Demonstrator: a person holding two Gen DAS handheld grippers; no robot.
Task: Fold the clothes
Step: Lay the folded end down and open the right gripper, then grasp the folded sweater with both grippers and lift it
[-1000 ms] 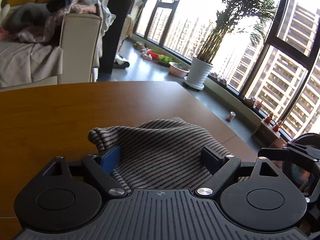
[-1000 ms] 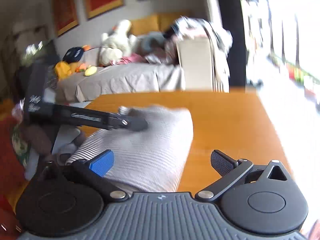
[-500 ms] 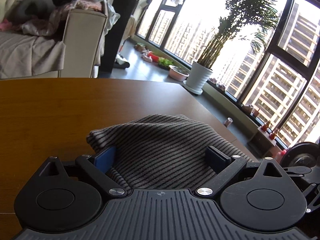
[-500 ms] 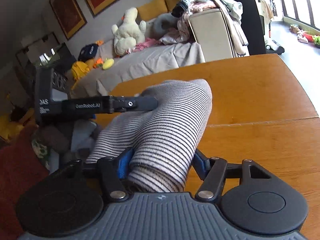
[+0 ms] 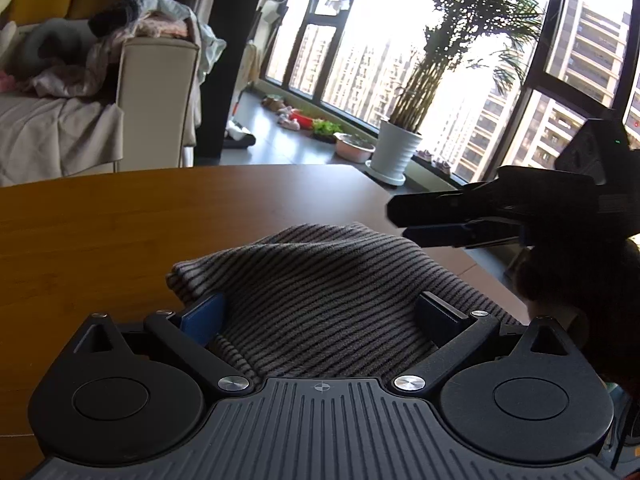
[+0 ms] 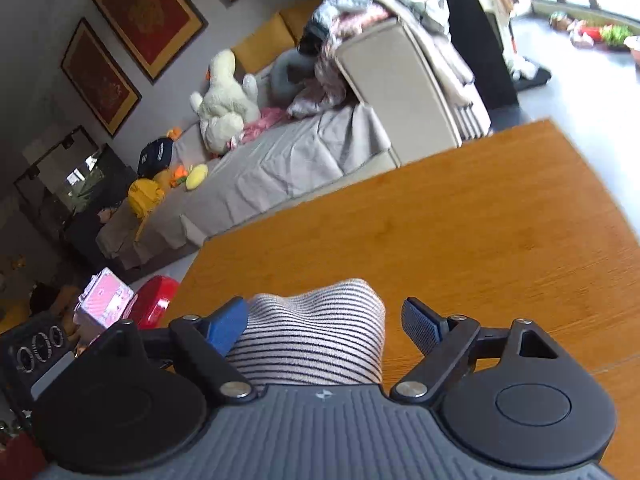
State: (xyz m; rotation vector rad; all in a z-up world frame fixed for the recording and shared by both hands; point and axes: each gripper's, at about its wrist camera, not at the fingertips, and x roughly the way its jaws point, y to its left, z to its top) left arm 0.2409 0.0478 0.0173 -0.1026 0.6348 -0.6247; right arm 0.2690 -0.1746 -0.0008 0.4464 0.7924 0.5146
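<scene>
A grey and black striped garment (image 5: 320, 288) lies bunched on the wooden table (image 5: 120, 216). My left gripper (image 5: 320, 312) is open, its fingers wide apart with the cloth lying between them. My right gripper (image 6: 328, 322) is open too; a fold of the striped garment (image 6: 316, 340) sits between its fingers, against the blue left pad (image 6: 224, 326) and apart from the right pad. In the left wrist view the right gripper (image 5: 452, 220) hovers above the garment's right side.
The table's far edge (image 6: 360, 184) drops off toward a grey sofa (image 6: 280, 160) with soft toys and piled clothes. A potted palm (image 5: 400, 152) stands by the windows at the right. A red object (image 6: 154, 300) sits off the table's left edge.
My right gripper has opened, lifted and tilted, so less of the garment shows in its view. It now shows above the cloth in the left wrist view. My left gripper has barely moved.
</scene>
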